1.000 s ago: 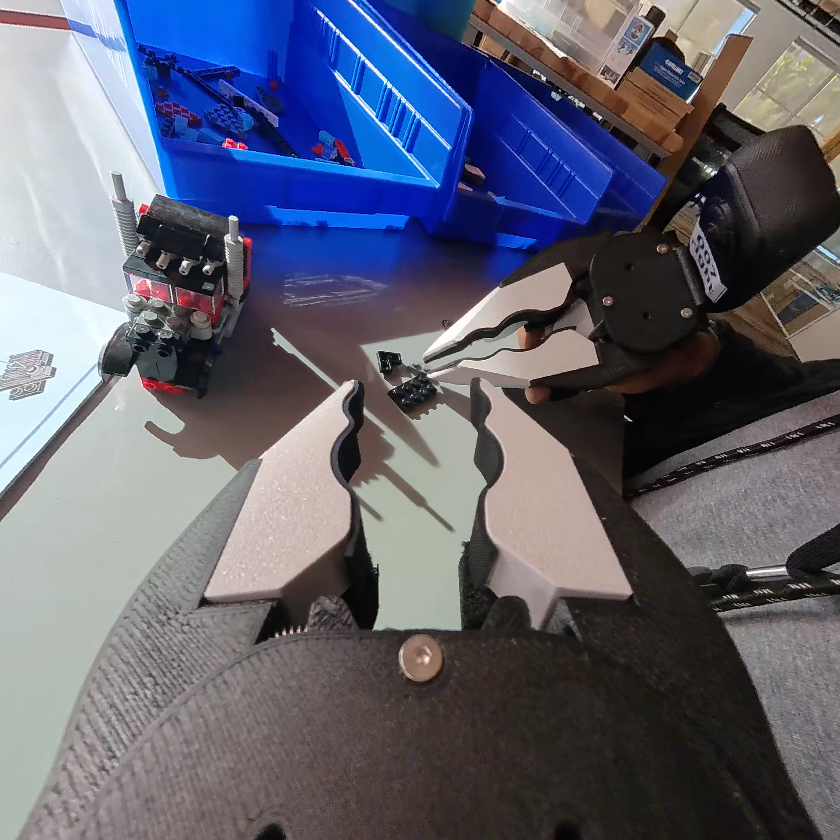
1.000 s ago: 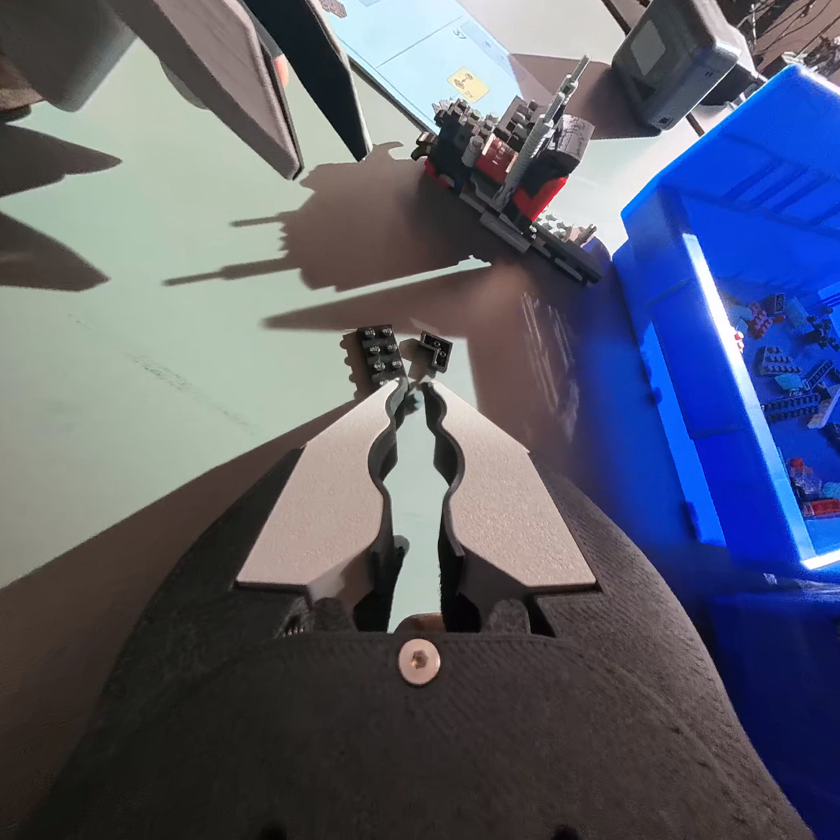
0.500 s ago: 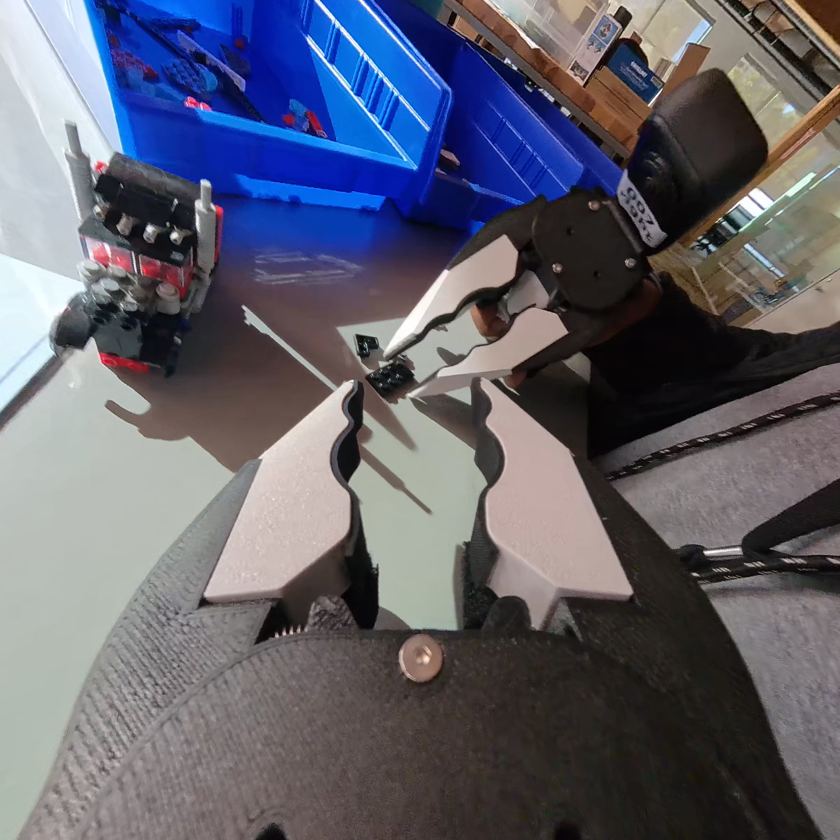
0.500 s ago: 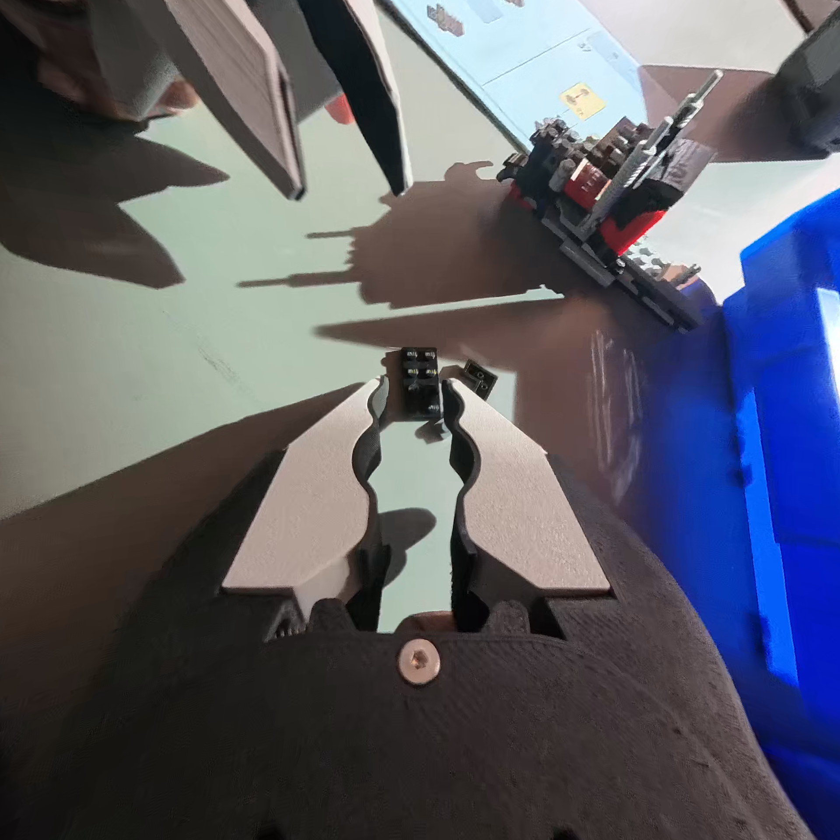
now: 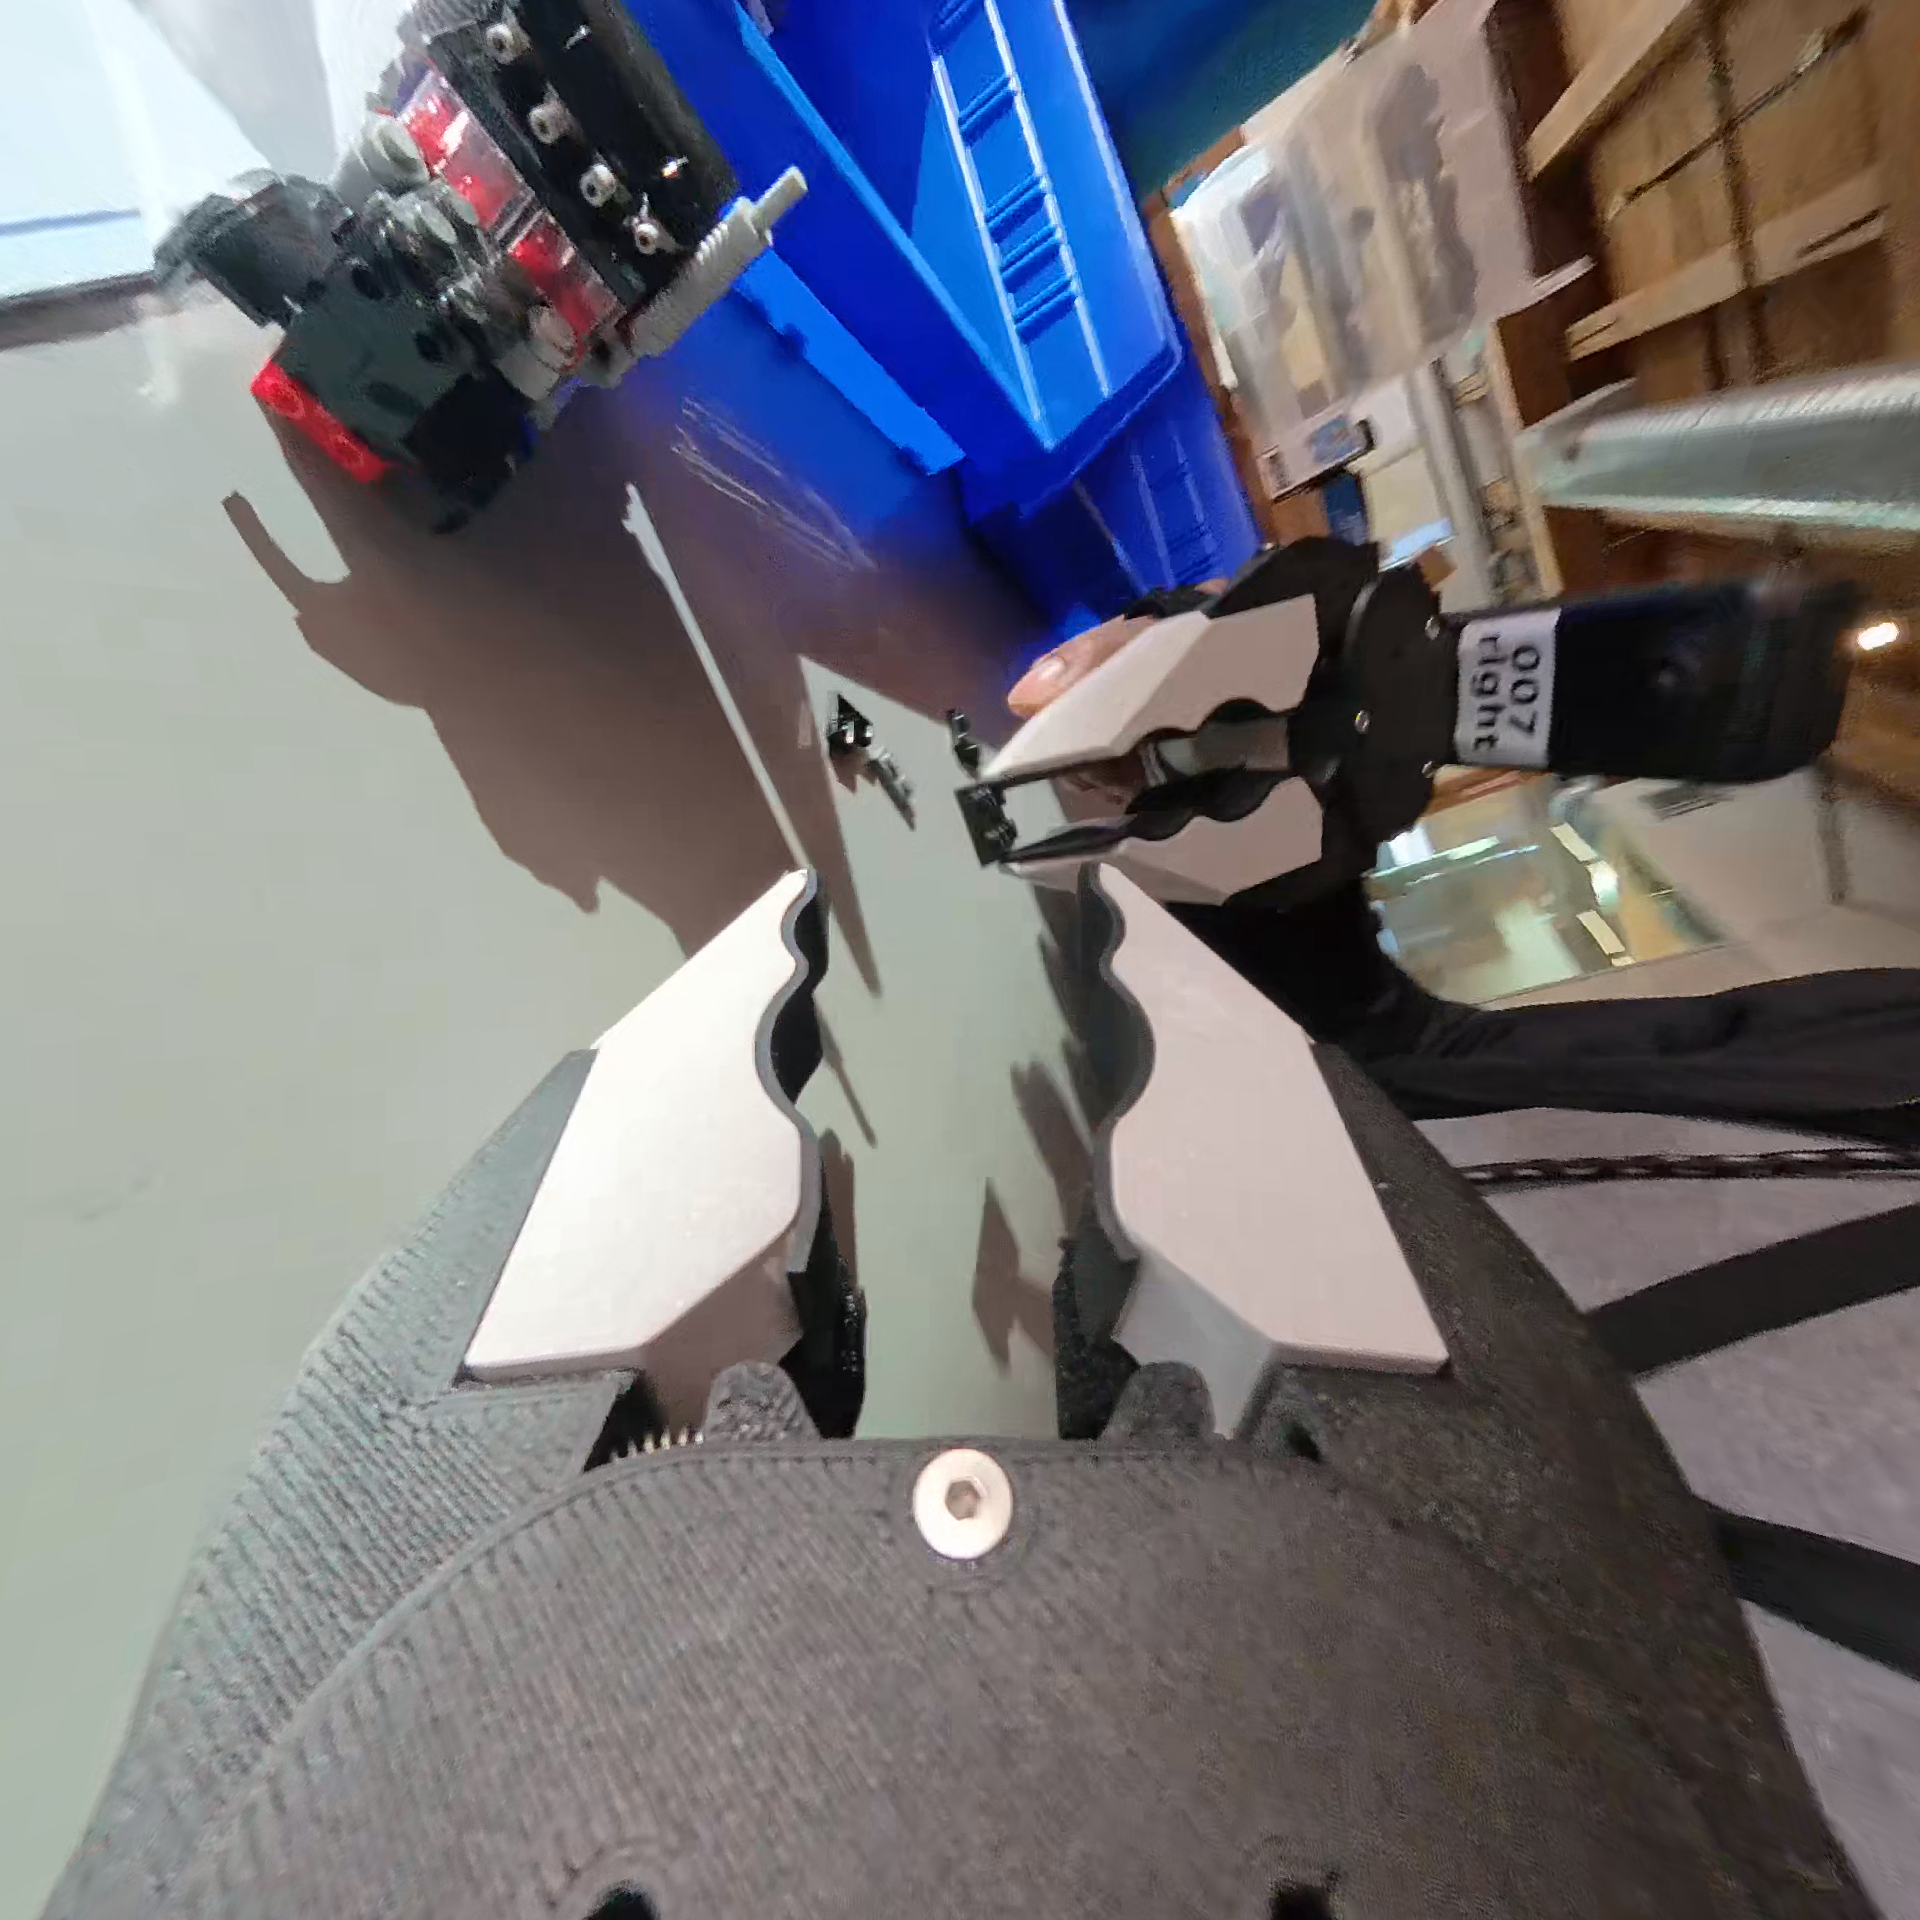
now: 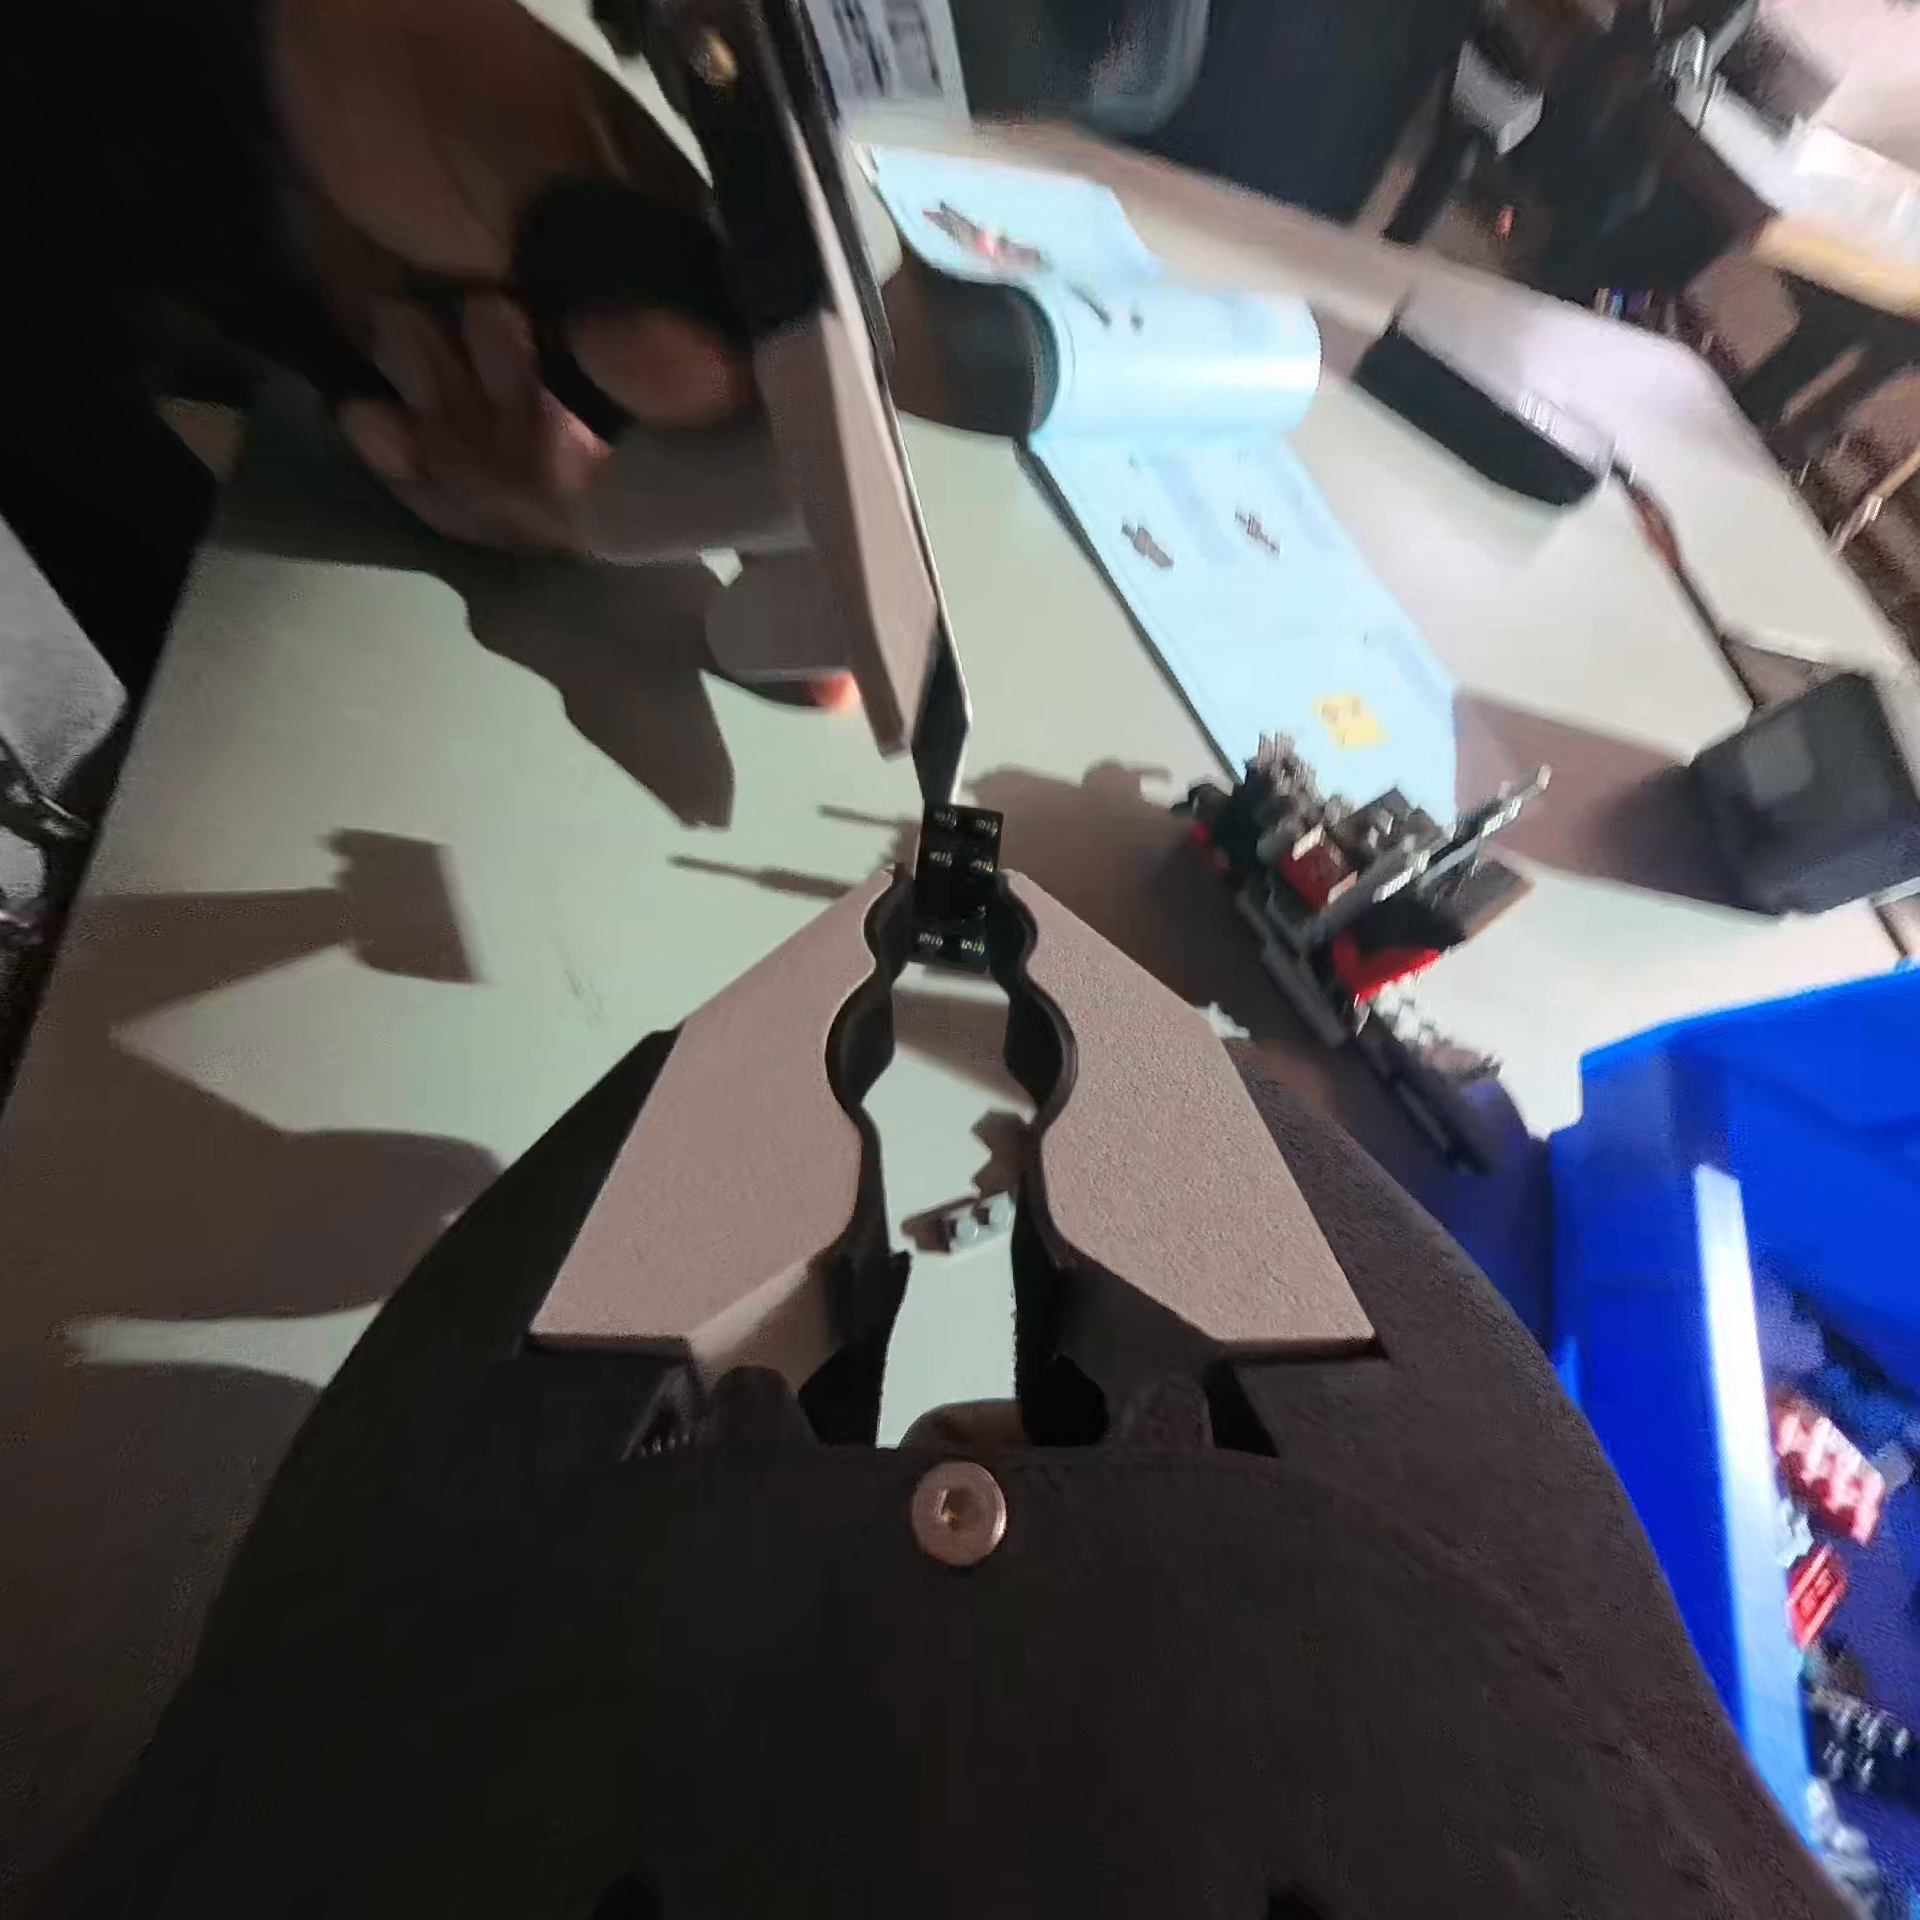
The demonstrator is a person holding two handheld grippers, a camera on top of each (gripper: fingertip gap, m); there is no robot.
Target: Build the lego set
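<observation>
My right gripper (image 6: 951, 894) is shut on a small black studded plate (image 6: 961, 831) and holds it by its long edges above the grey-green table. In the left wrist view the right gripper (image 5: 1003, 819) shows at mid right with the plate (image 5: 982, 821) upright between its tips. My left gripper (image 5: 948, 894) is open and empty, its tips just below and left of the plate. It hangs above the plate in the right wrist view (image 6: 925, 753). The part-built black, red and grey truck (image 5: 468, 260) stands at the far left, and shows in the right wrist view (image 6: 1351, 883).
Two small black pieces (image 5: 847, 722) (image 5: 961, 738) lie on the table beyond the plate. A small grey piece (image 6: 971, 1231) lies under my right gripper. Blue bins (image 5: 935, 260) with loose bricks (image 6: 1829, 1496) stand behind the truck. A light blue instruction booklet (image 6: 1195, 468) and two black devices (image 6: 1818, 800) lie beyond. The grippers are tip to tip, or close to it. The small grey piece (image 6: 971, 1231) is about 8 cm from my right fingertips.
My right gripper has closed on the black plate and lifted it off the table. My left gripper has rolled and moved closer to the plate, still open.
</observation>
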